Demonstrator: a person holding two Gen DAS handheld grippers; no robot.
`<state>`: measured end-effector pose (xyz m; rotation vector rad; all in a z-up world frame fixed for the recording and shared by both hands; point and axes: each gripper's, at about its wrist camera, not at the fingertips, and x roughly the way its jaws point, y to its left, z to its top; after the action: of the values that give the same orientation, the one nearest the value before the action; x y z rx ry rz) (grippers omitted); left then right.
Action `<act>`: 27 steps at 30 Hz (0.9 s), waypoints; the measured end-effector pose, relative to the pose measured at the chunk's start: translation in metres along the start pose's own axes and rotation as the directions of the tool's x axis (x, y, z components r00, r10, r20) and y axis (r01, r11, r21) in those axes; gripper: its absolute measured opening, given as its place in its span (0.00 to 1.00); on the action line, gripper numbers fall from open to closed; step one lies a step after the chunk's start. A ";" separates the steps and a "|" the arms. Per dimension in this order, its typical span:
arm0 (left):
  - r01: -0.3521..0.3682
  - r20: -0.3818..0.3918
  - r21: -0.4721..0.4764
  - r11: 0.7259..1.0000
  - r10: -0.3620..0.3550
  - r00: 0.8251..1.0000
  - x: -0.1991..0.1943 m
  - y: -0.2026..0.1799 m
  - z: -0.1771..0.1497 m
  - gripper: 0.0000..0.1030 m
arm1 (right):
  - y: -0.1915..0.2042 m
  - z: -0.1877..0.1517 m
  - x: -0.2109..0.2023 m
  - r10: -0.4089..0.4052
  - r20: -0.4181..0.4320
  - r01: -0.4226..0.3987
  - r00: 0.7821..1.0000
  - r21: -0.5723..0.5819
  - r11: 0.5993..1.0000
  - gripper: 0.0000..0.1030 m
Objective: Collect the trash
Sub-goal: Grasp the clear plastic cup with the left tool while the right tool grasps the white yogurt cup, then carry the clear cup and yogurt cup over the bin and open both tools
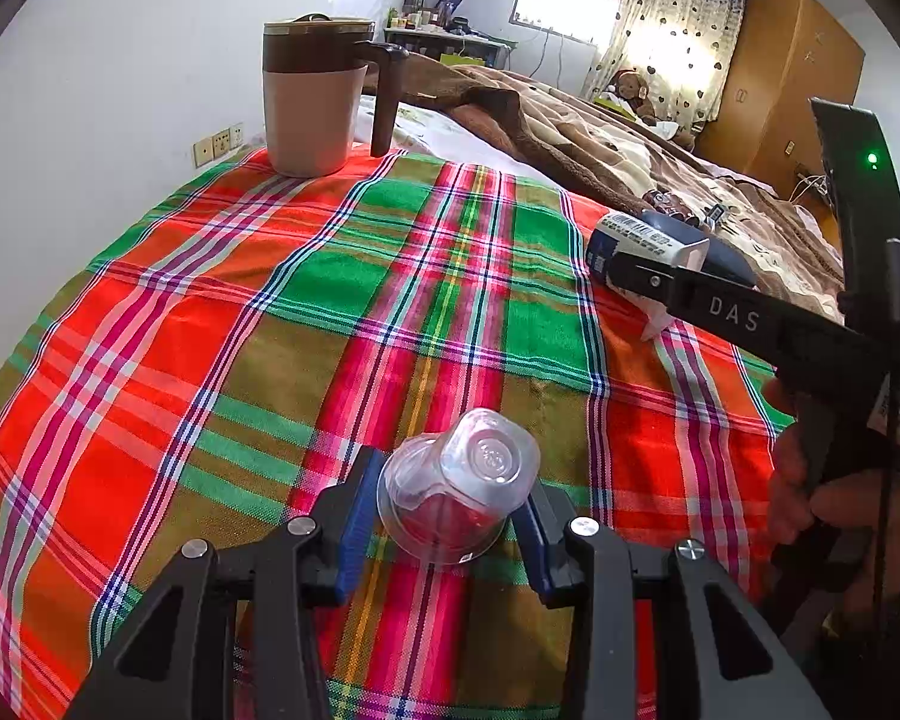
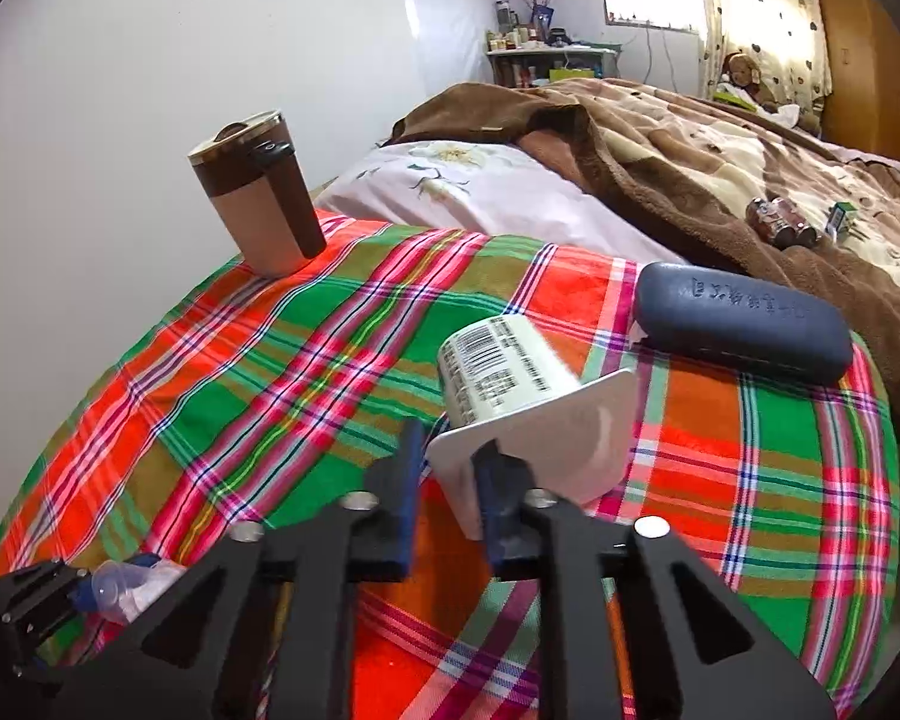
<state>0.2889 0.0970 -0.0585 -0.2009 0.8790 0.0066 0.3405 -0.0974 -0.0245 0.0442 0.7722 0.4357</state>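
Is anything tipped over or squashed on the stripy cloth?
Yes. The clear plastic cup looks crumpled and lies tipped, its bottom facing up, squeezed in the left gripper. The white yogurt pot lies on its side, its rim pinched by the right gripper. The brown mug stands upright.

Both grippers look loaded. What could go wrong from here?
1. The right gripper pinches only the thin rim flange of the yogurt cup; the cup sticks out tilted, so it may pivot or slip free when lifted.
2. The left gripper squeezes the clear plastic cup, which looks already deformed; thin plastic may buckle and pop out.
3. The glasses case lies just behind the yogurt cup; a swing could knock it.
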 end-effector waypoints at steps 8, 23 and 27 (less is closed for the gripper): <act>0.002 0.001 0.000 1.000 -0.002 1.000 -0.003 -0.002 0.000 0.41 | 0.000 -0.003 -0.010 0.005 0.017 -0.005 1.000 -0.006 1.000 0.08; -0.006 0.053 0.044 0.999 0.004 0.999 -0.039 -0.017 -0.004 0.41 | 0.003 -0.015 -0.049 0.017 0.060 -0.019 0.998 0.021 1.000 0.08; -0.001 0.070 0.063 0.998 -0.004 0.998 -0.055 -0.026 -0.007 0.41 | 0.002 -0.021 -0.070 0.018 0.088 -0.021 0.996 0.035 0.999 0.08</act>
<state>0.2511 0.0746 -0.0165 -0.1412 0.8081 -0.0155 0.2814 -0.1254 0.0077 0.1039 0.6932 0.4360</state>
